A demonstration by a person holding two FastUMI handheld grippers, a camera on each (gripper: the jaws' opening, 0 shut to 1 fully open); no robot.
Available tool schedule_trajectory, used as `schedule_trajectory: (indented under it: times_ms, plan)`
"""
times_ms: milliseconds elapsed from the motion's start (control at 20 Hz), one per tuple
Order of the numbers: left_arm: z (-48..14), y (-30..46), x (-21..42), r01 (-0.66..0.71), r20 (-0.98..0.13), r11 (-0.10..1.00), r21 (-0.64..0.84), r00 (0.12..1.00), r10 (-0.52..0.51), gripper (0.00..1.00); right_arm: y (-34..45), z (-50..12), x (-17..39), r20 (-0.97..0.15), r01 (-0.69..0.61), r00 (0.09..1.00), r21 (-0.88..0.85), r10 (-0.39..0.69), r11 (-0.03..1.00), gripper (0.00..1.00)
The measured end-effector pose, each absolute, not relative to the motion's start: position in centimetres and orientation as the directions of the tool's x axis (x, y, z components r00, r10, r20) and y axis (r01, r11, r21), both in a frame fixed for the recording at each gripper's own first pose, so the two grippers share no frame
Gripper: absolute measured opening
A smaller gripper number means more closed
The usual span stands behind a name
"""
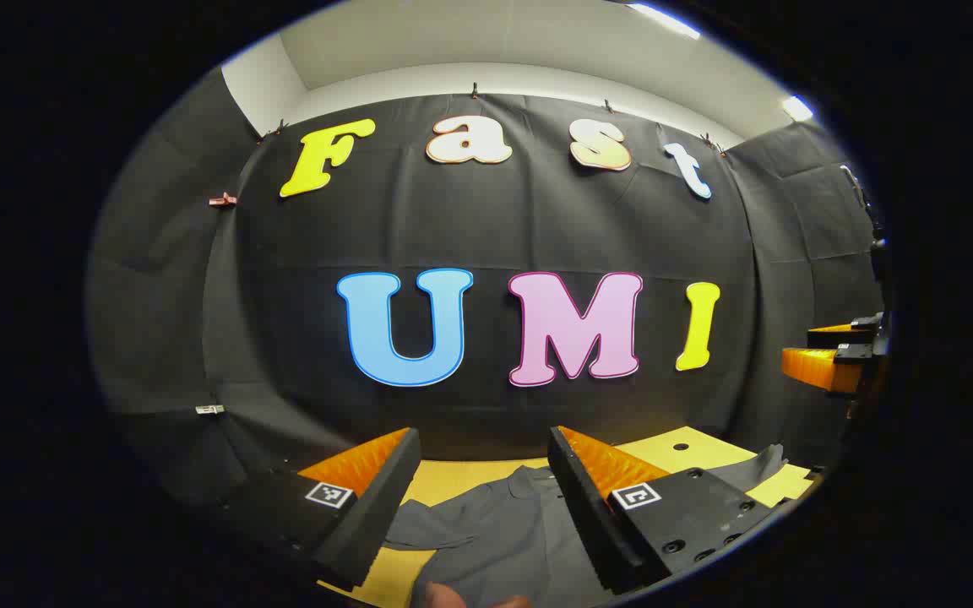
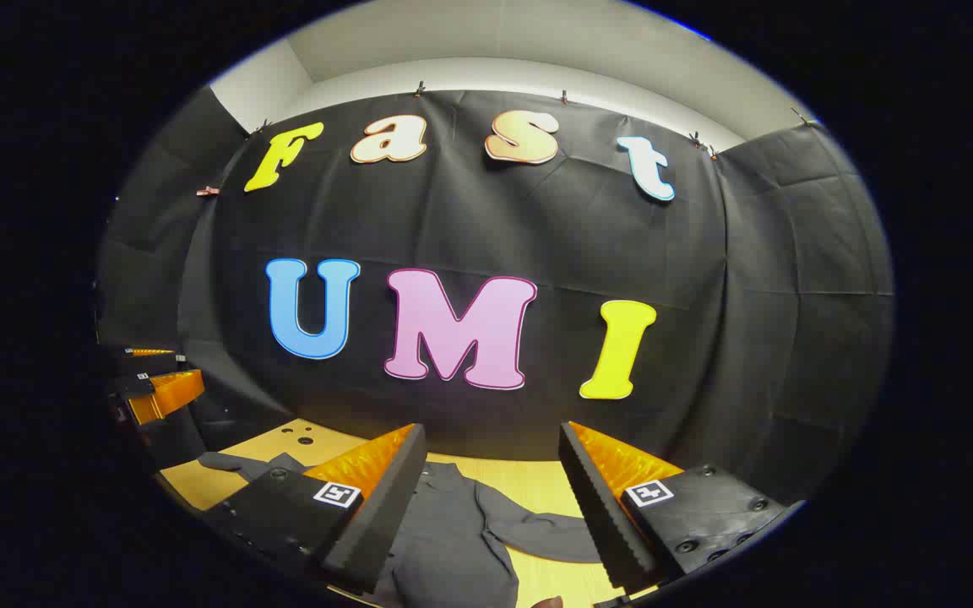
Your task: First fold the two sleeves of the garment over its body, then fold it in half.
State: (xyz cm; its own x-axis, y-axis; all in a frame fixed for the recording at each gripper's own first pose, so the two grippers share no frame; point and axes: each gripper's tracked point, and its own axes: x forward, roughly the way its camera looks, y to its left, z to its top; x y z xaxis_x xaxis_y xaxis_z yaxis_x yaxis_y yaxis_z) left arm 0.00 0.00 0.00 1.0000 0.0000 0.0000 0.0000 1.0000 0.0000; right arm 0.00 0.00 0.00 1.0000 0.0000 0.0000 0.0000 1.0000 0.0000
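Note:
A dark grey garment (image 1: 495, 532) lies flat on the yellow table (image 1: 689, 447), its collar toward the back wall and its sleeves spread to either side. In the left gripper view my left gripper (image 1: 482, 498) hangs open above the garment's upper body, nothing between its fingers. One sleeve (image 1: 761, 469) reaches out to the right there. In the right gripper view the garment (image 2: 444, 532) lies below my right gripper (image 2: 491, 507), which is open and held above the cloth. A sleeve (image 2: 546, 532) spreads out between its fingers. The left gripper (image 2: 153, 388) shows at the far left, the right gripper (image 1: 833, 355) at the far right.
The yellow table (image 2: 537, 481) runs back to the black cloth wall and has a few small holes (image 2: 296, 435) near its far left corner. A fingertip (image 1: 453, 598) shows at the bottom edge in the left gripper view.

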Motion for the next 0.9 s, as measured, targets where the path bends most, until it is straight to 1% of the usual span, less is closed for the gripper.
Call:
schedule_trajectory:
  times_ms: [300, 600, 900]
  plan:
    - [-0.1, -1.3, -0.2, 0.0, 0.008, 1.0, 0.002, 1.0, -0.001, 0.95, -0.7, -0.3, 0.0, -0.005, -0.001, 1.0, -0.003, 0.001, 1.0, 0.98]
    - [-0.4, -4.2, 0.0, 0.013, 0.002, 1.0, 0.014, 1.0, -0.013, 0.95, -2.3, -1.2, 0.6, -0.02, 0.006, 1.0, 0.011, -0.006, 1.0, 0.98]
    - [-1.0, -7.2, 1.5, 0.019, -0.016, 1.0, 0.02, 1.0, -0.018, 0.95, -5.7, -3.1, 2.2, -0.061, 0.027, 0.998, 0.024, -0.025, 0.999, 0.98]
